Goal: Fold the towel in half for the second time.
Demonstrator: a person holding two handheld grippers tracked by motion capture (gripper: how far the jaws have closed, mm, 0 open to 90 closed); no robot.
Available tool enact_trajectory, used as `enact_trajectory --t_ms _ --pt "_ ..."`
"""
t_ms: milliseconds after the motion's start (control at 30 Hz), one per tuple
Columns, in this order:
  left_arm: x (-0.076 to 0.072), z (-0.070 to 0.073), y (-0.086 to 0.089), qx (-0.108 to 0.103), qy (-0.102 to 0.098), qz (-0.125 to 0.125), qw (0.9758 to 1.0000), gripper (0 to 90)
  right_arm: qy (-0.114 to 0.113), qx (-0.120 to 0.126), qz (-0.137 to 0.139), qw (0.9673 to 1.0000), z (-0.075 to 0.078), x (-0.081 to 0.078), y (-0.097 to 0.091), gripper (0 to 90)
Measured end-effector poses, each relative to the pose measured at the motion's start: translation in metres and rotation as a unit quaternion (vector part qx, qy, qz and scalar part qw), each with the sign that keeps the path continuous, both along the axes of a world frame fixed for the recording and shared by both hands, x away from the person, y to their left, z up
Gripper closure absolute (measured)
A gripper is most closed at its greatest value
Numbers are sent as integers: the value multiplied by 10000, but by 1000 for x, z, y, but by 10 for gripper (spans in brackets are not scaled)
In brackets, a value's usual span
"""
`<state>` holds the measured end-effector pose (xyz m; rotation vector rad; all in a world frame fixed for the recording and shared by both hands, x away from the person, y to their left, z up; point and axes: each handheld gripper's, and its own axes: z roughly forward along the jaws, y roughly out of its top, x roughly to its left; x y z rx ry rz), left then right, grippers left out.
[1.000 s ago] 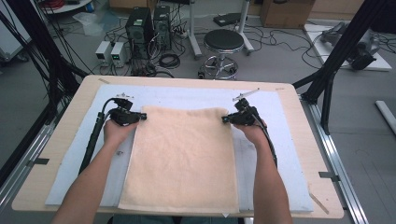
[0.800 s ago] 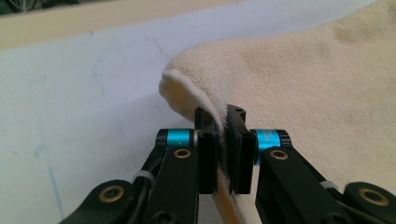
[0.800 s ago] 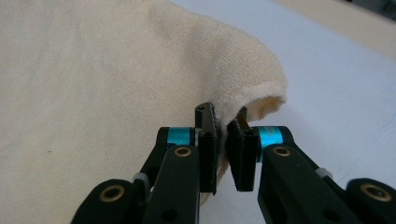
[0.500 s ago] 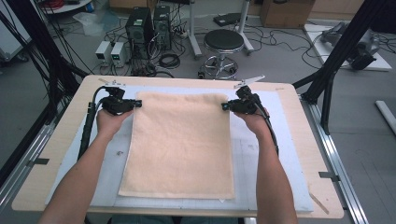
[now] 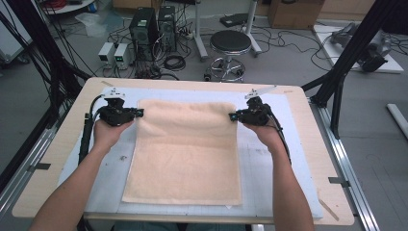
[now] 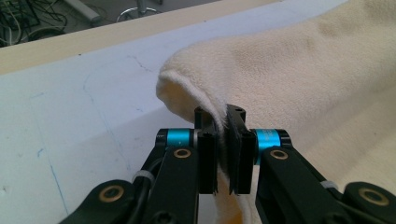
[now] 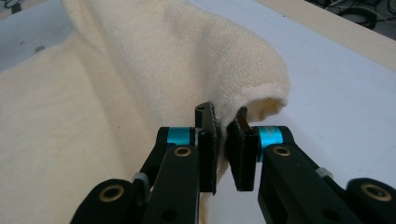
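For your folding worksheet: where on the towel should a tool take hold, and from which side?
Pinch the far corners of the towel, each from its own outer side edge; the left tool and right tool already clamp those thin hems, so the cloth lifts evenly.

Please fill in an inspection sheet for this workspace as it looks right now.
Surface: wooden table under a pale blue mat.
Job's things: cream towel, far corners lifted.
Clutter: nothing seen.
Grippers: left gripper and right gripper each shut on a far towel corner.
Cables: black cable trails beside the left forearm.
Surroundings: stool, computer towers, floor cabling.
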<state>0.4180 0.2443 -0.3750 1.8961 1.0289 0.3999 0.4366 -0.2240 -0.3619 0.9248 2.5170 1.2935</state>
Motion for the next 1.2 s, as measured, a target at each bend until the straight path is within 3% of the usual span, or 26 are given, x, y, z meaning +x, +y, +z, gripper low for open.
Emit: enact_trajectory --t_ms 467,900,1200 --pt "-30 0 2 140 -77 -364 9992 837 0 123 234 9997 -5 -28 -7 833" --pt "-49 -11 3 -42 -94 -442 9990 837 -153 90 223 9996 -11 -47 -9 832" --pt "-64 -14 4 15 -122 -584 9982 837 -212 40 264 9994 -15 -60 -7 833"
